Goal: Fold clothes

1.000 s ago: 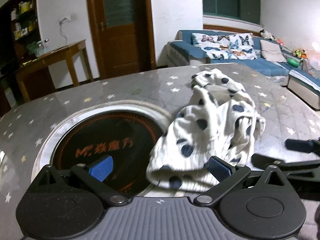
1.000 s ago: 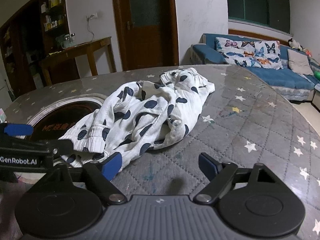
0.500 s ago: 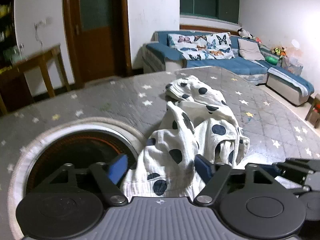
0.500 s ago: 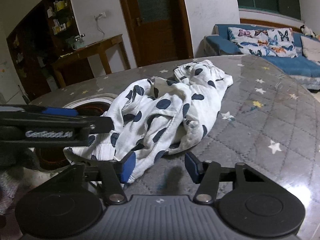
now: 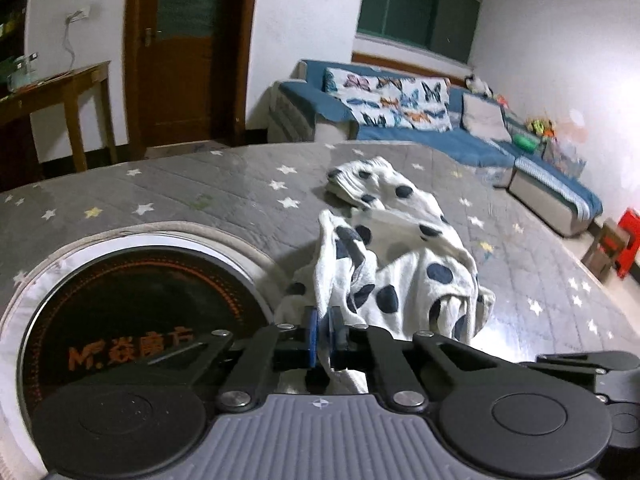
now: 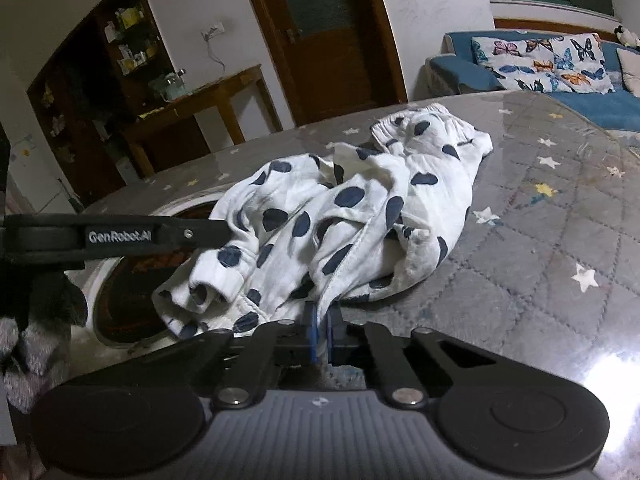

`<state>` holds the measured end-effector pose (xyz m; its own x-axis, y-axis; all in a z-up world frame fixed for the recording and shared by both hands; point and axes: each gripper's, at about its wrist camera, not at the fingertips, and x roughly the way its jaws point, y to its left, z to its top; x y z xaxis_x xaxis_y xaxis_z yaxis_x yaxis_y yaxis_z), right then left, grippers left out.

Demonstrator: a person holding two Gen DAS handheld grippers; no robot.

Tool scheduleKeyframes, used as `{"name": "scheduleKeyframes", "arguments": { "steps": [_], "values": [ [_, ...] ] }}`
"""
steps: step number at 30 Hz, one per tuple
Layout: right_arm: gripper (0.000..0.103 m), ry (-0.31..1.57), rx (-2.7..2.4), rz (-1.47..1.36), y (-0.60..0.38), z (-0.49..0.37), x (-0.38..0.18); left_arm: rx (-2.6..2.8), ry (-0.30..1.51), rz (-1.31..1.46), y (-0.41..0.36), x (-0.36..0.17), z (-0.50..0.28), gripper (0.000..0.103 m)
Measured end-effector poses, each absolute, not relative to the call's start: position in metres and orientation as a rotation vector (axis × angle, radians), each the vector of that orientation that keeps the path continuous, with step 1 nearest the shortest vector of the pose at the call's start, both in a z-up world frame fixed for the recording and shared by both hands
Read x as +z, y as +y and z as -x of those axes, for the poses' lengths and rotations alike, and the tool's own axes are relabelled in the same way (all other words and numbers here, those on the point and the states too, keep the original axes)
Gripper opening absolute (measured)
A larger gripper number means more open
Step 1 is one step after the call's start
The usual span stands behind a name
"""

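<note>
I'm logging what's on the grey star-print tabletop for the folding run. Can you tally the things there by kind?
Garments: 1, the white polka-dot garment, crumpled
Grippers: 2, the left gripper and the right gripper, each shut on the garment's near edge
Round dark inset hotplate: 1
Total: 4

Dim indoor light of a cool cast leaves the shelves at far left in shadow, while glare whitens the right wall and gleams on the glossy surface, and the fisheye bends door and walls, darkens the corners and softens the edges.
</note>
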<state>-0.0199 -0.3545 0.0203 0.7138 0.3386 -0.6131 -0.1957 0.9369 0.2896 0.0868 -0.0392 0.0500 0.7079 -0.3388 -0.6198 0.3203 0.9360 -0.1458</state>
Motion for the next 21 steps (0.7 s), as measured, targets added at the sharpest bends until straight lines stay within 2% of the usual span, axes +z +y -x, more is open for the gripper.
{"name": "scheduleKeyframes", "arguments": {
  "steps": [13, 21],
  "values": [
    [0.003, 0.654, 0.375, -0.197, -0.383, 0.078, 0.067, -0.321, 0.69, 0.178, 0.028, 0.069, -0.038, 0.004],
    [0.003, 0.701, 0.435, -0.164, -0.402, 0.134, 0.087, -0.317, 0.737, 0.195, 0.063, 0.061, 0.033, 0.004]
  ]
}}
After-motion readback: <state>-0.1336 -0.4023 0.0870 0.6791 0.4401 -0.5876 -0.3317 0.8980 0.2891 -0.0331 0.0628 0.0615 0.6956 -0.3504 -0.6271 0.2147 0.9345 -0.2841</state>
